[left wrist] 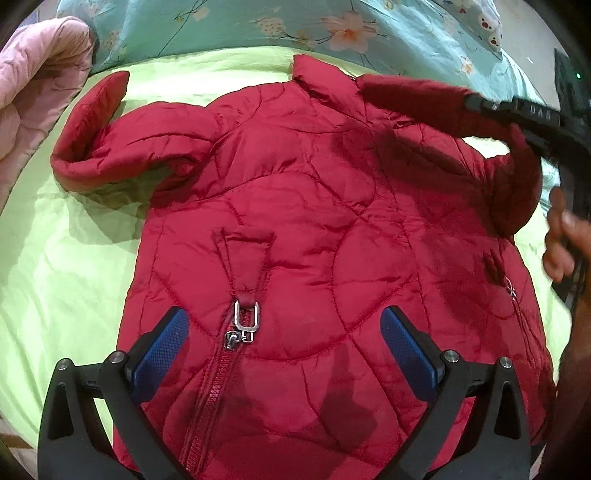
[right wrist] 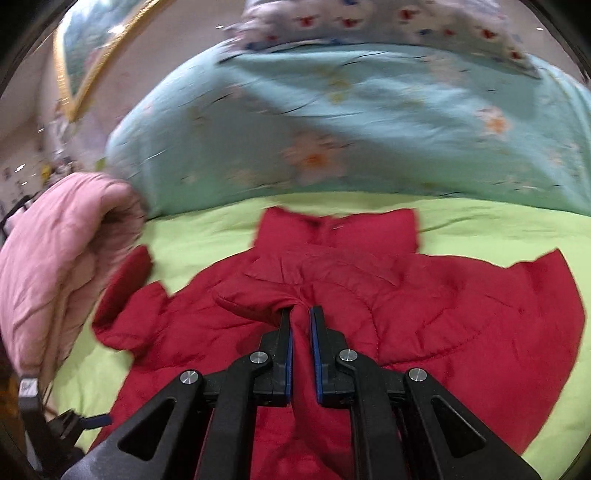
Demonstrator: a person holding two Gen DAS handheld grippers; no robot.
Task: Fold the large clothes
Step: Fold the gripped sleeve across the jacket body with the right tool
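Observation:
A red quilted jacket (left wrist: 295,206) lies front up on the lime green sheet (left wrist: 55,258). My left gripper (left wrist: 282,317) hovers open over its lower front, its blue pads either side of the zipper pull (left wrist: 245,317) with nothing held. My right gripper (right wrist: 301,314) is shut on the jacket's right sleeve (right wrist: 258,299), with red fabric pinched between the pads. In the left wrist view that sleeve (left wrist: 406,96) is lifted and drawn across the chest towards the collar by the right gripper (left wrist: 476,103). The other sleeve (left wrist: 96,129) lies bent on the sheet at the left.
A folded pink quilt (left wrist: 33,85) sits at the far left of the bed. A teal floral duvet (left wrist: 295,26) is bunched along the back beyond the collar. A person's hand (left wrist: 561,236) holds the right gripper's handle at the right edge.

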